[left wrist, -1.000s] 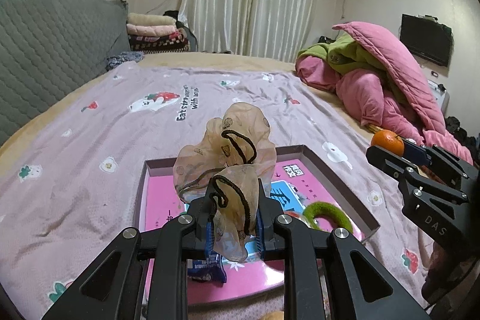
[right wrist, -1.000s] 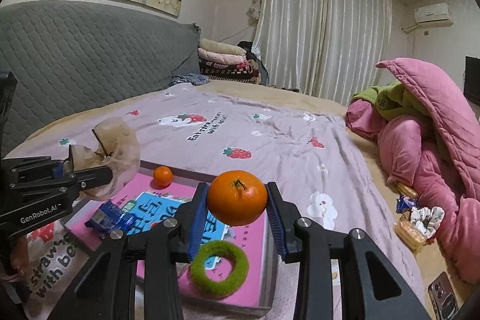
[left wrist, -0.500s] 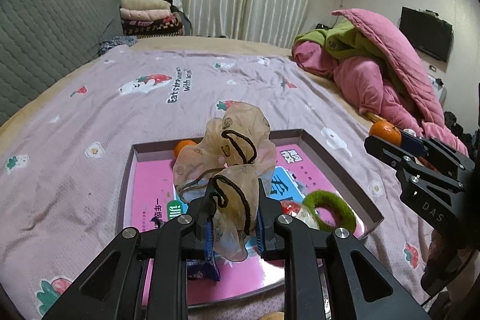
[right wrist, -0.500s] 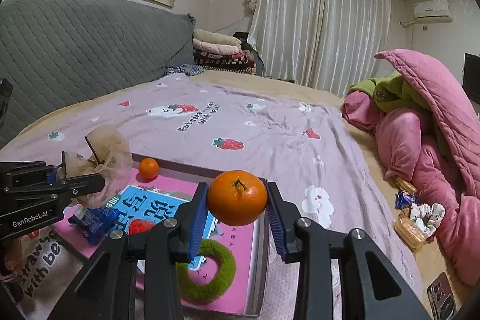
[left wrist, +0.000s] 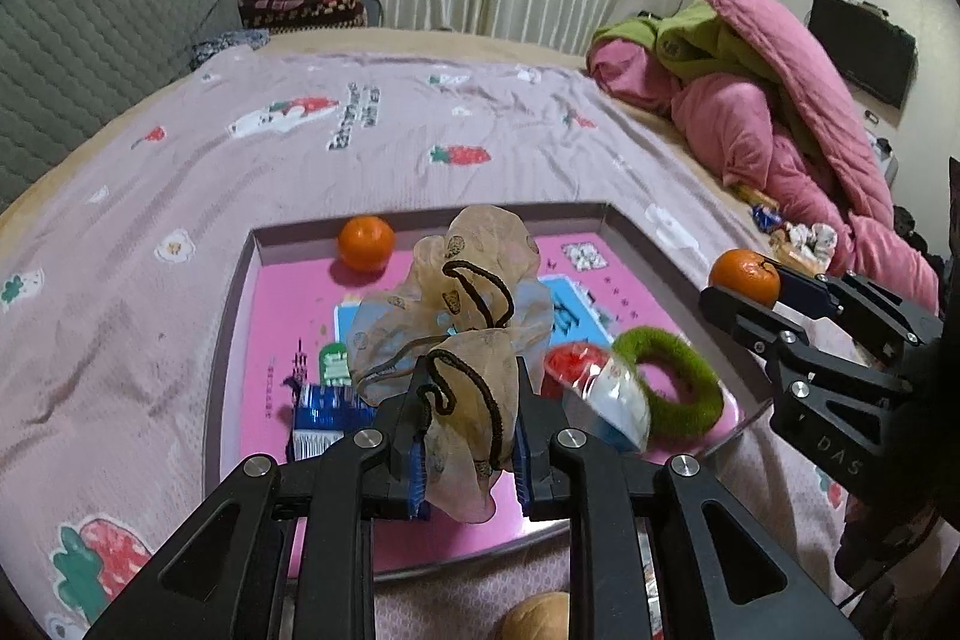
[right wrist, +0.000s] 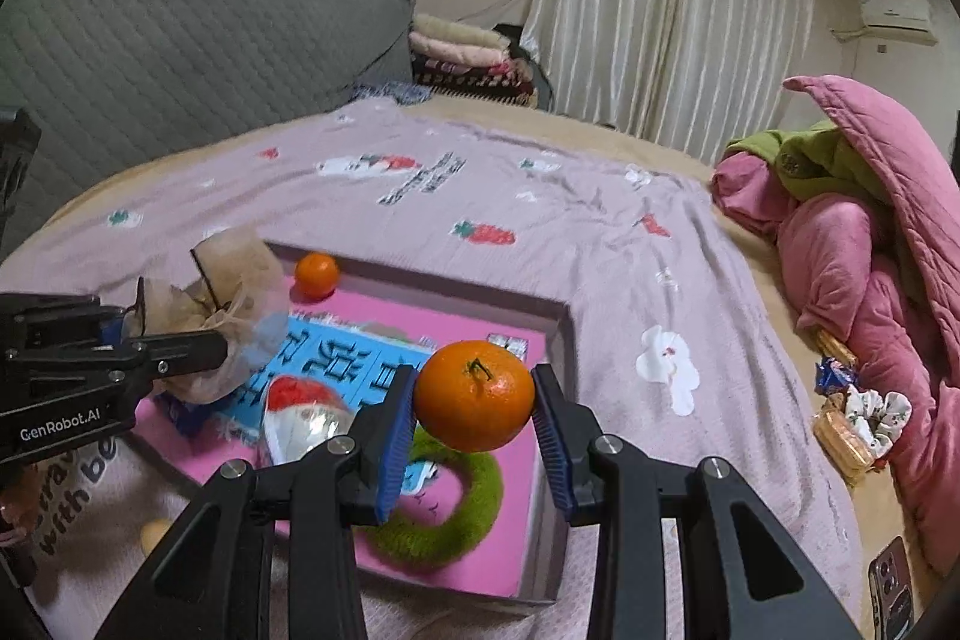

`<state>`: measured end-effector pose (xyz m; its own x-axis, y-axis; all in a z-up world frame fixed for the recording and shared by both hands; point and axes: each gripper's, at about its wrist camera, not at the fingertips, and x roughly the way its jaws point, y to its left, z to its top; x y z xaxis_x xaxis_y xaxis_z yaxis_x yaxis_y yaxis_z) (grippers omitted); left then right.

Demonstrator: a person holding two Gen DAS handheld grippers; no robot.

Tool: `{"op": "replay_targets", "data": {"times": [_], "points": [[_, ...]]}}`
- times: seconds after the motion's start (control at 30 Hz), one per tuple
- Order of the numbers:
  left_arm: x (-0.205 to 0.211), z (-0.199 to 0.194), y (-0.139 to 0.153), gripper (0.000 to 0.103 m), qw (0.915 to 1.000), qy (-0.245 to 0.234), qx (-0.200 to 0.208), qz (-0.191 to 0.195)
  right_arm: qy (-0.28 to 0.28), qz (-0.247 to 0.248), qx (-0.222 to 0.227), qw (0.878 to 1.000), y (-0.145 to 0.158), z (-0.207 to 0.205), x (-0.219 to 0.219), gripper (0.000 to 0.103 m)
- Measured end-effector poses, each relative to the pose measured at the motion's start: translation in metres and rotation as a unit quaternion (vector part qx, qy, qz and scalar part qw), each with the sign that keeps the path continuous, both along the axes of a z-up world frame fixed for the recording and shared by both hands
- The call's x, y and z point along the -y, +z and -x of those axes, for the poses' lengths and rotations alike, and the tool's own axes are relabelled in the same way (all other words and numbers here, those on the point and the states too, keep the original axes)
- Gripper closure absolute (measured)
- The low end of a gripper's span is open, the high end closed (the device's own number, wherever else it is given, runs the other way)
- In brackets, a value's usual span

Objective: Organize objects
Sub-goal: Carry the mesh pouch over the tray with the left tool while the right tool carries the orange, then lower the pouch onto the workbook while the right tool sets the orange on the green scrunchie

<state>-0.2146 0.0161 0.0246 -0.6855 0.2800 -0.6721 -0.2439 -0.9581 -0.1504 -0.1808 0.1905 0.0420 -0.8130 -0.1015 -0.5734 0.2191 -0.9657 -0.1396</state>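
My left gripper [left wrist: 468, 436] is shut on a sheer beige scrunchie [left wrist: 456, 316] with a black cord, held above the pink tray [left wrist: 231, 340]. From the right wrist view that scrunchie [right wrist: 231, 298] hangs over the tray's left part. An orange [right wrist: 474, 396] sits clamped in my right gripper [right wrist: 474, 418], above the tray's [right wrist: 555, 340] right side; it shows as the orange [left wrist: 744, 276] at the right in the left wrist view. In the tray lie a second orange [left wrist: 366, 243], a green fuzzy ring [left wrist: 672, 382], a blue packet [left wrist: 318, 415] and a red-and-white wrapped snack [left wrist: 600, 388].
The tray rests on a lilac bedsheet [left wrist: 150, 244] with strawberry prints. A pink and green quilt heap [right wrist: 858, 232] lies at the right, with snacks and a white scrunchie [right wrist: 870, 415] beside it. A phone [right wrist: 894, 589] lies near the bed's right edge. A grey headboard [right wrist: 150, 58] stands at the left.
Both grippers have sunk toward the tray and tilted downward, each keeping its grip. More of the tray's contents shows now, including the second orange and the wrapped snack.
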Motion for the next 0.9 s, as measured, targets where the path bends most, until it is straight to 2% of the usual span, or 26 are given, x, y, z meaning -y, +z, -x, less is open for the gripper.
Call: {"op": "replay_targets", "data": {"times": [0.2,0.5,0.9], "points": [[-0.004,-0.004,-0.01,0.08,0.9998,-0.002,0.014,0.012,0.01,-0.001,0.031,0.999,-0.014,0.003,0.007,0.065],[-0.01,-0.006,-0.019,0.08,0.9993,-0.01,0.026,0.025,0.024,-0.018,0.046,0.998,-0.026,0.001,0.017,0.065],[-0.018,-0.01,-0.026,0.08,0.9985,-0.024,0.033,0.036,0.013,-0.013,0.082,0.996,-0.037,0.009,0.012,0.065]]}}
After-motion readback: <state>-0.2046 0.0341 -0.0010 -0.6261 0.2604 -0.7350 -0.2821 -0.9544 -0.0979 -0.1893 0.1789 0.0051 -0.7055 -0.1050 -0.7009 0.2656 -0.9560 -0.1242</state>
